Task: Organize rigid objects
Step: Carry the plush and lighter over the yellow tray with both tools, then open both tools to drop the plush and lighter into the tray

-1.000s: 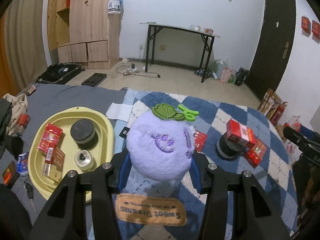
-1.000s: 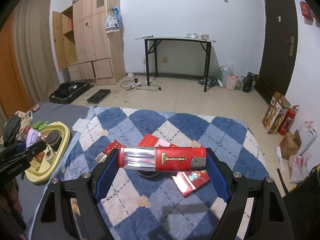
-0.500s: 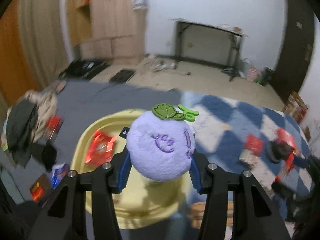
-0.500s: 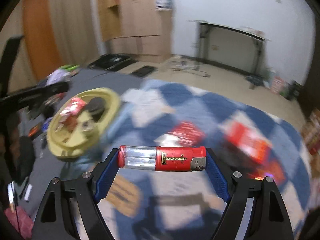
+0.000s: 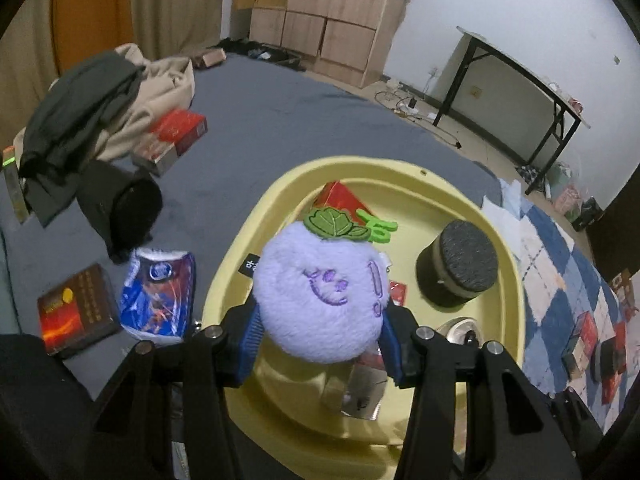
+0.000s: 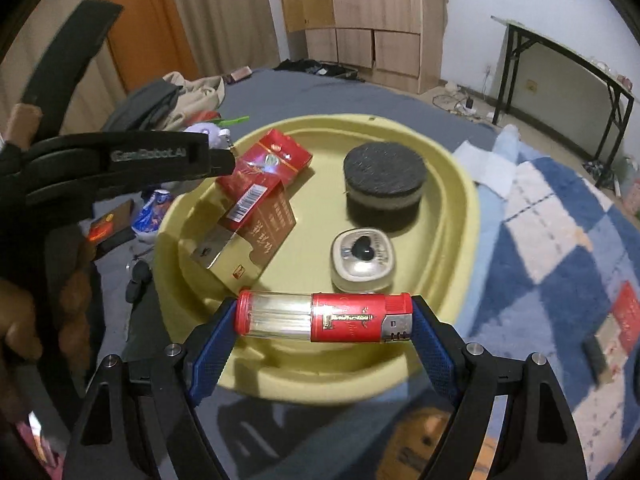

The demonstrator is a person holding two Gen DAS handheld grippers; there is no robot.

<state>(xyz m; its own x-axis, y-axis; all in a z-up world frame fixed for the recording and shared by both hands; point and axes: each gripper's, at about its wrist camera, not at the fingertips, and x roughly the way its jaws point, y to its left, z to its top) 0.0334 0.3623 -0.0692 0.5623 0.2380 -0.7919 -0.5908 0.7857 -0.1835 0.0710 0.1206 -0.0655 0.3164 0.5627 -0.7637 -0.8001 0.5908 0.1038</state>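
A yellow tray point(image 5: 360, 164) on the grey bedcover holds red cigarette packs point(image 6: 264, 172), a round black box point(image 6: 384, 176) and a small silver tin point(image 6: 362, 256). My left gripper point(image 5: 320, 344) is shut on a purple plush toy point(image 5: 320, 292) with a green leaf, and hangs above the tray's left half. In the right wrist view, its black body point(image 6: 152, 156) reaches in from the left over the tray's rim point(image 6: 460, 200). My right gripper point(image 6: 324, 320) is shut on a red and clear lighter point(image 6: 324, 316), gripped end to end and lying crosswise above the tray's near edge.
Left of the tray lie a heap of clothes point(image 5: 92, 104), a red box point(image 5: 176, 136), a blue packet point(image 5: 160, 292) and a dark box point(image 5: 76, 312). To the right spreads a blue checked blanket point(image 6: 560, 220) with more red packs point(image 5: 588, 336). A black table point(image 5: 520, 80) stands behind.
Both grippers have swung left from over the checked blanket to above the yellow tray and come lower. Each keeps the same thing in its grip.
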